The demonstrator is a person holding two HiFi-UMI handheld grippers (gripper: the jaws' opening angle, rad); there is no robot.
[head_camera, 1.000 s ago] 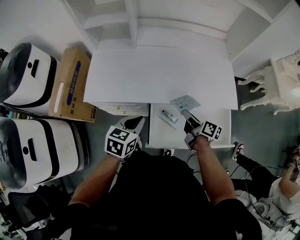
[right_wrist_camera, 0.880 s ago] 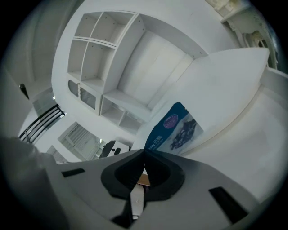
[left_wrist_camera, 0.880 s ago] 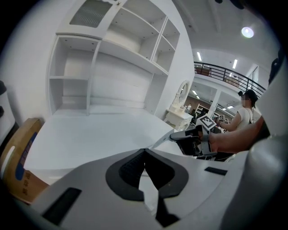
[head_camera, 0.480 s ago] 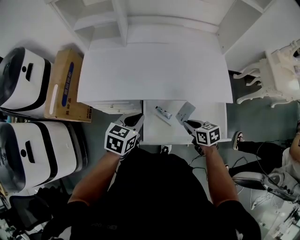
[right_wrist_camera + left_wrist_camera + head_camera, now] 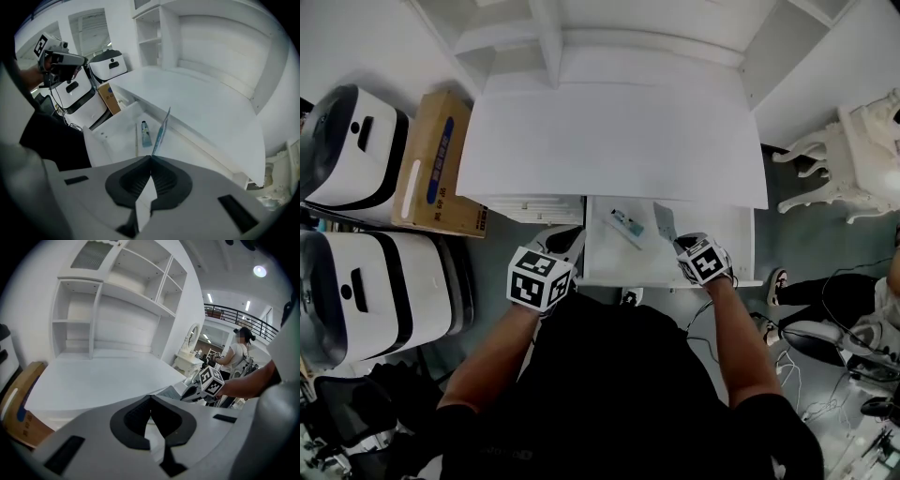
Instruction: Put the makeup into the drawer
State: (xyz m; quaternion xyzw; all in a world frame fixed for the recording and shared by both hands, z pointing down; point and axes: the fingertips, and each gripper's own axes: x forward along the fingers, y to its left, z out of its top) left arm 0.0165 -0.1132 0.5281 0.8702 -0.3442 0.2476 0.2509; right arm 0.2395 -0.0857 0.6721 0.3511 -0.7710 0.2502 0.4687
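Pale sachet (image 5: 159, 130) of makeup is clenched edge-on between the pads of my right gripper (image 5: 151, 158), standing tilted above the open drawer (image 5: 717, 234) of the white desk (image 5: 609, 141). Below it, on the drawer floor, lie 1 small tube (image 5: 145, 132) and 1 thin stick (image 5: 136, 139), side by side and clear of the sachet. My left gripper (image 5: 151, 397) has its jaws closed tip to tip with nothing between them. In the head view it hovers just beside the drawer's left front corner.
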